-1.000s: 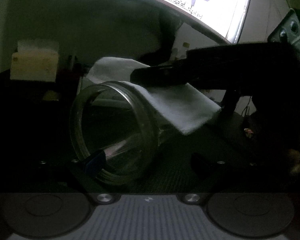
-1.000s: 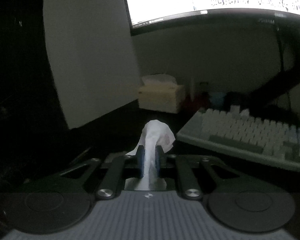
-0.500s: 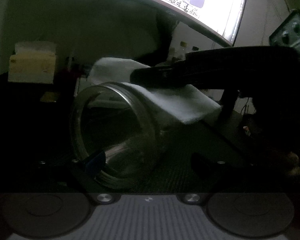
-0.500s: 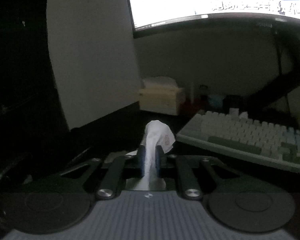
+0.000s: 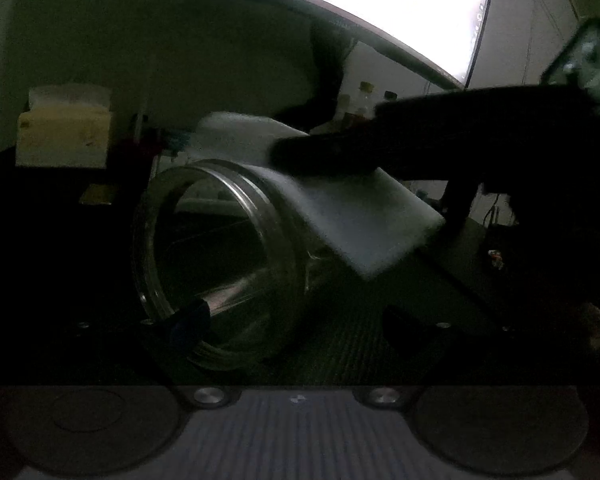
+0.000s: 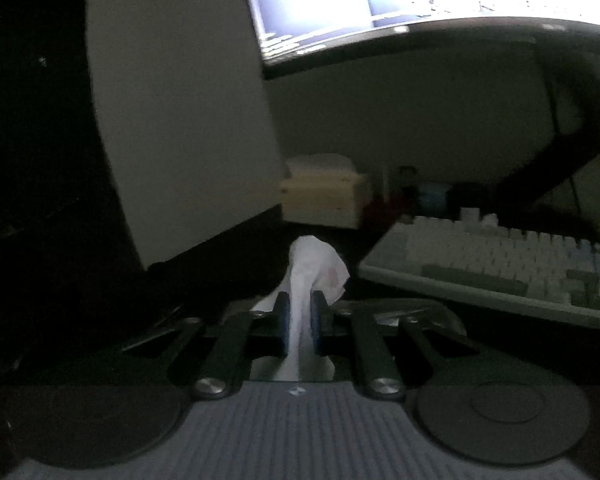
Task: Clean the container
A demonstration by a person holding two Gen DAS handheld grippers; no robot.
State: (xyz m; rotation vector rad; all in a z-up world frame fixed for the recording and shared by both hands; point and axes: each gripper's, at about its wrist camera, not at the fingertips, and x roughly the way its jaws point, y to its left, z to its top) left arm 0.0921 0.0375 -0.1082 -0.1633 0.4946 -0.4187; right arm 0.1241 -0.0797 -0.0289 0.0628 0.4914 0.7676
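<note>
One clear glass jar (image 5: 220, 264) lies on its side on the dark desk (image 5: 340, 344), mouth toward the left wrist camera, with the left gripper (image 5: 300, 320) spread wide around it, one blue pad (image 5: 192, 316) on the rim and the other finger too dark to tell if it's touching. One white tissue (image 5: 352, 216) is draped over the jar's upper side, pinched tight in the nearly closed right gripper (image 6: 300, 322). Versus a second ago, pretty much nothing has shifted.
</note>
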